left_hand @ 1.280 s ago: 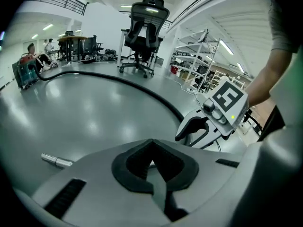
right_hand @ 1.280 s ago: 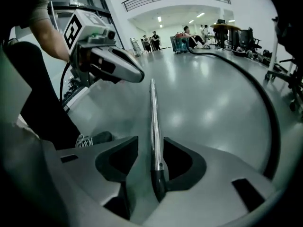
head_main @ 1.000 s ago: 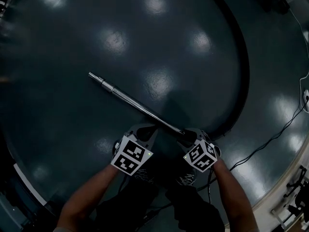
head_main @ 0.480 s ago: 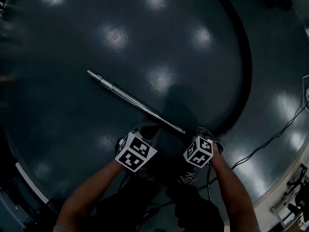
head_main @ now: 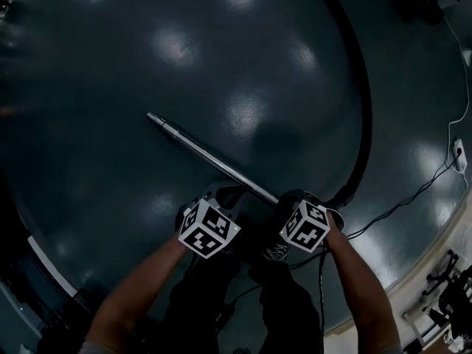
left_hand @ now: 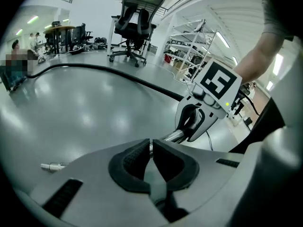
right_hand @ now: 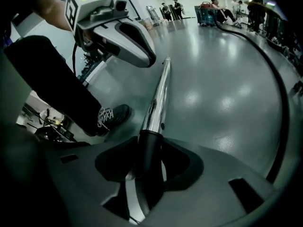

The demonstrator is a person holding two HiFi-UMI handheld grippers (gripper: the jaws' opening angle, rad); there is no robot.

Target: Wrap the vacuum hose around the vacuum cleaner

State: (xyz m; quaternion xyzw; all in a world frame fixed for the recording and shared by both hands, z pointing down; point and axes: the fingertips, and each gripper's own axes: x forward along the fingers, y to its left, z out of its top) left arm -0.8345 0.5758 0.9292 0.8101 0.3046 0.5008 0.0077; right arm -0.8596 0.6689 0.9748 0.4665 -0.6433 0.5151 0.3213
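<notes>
1. Jaws of our right gripper [right_hand: 149, 148] press on the black plastic cuff [right_hand: 150, 135] at the near end of the long chrome metal wand [head_main: 210, 157]. They have just been closing, and the cuff fills the gap between them.
2. Our left gripper [left_hand: 151, 148] hangs just beside the wand's near end, on its left in the head view. Its jaws are pressed together with nothing between them.
3. From the cuff, the wand slants away to the upper left over the glossy dark grey floor [head_main: 110, 87]. We think its far tip rests on the floor, though the dim head view leaves us unsure.
4. The thick black vacuum hose [head_main: 365, 124] leaves the wand at the cuff end. It sweeps away in a broad arc to the wand's right, lying on the floor.
5. A thin black cable [head_main: 413, 201] runs beyond the hose, well apart from the wand.
6. A dark sneaker with white laces [right_hand: 111, 117] stands near the wand's cuff end.
</notes>
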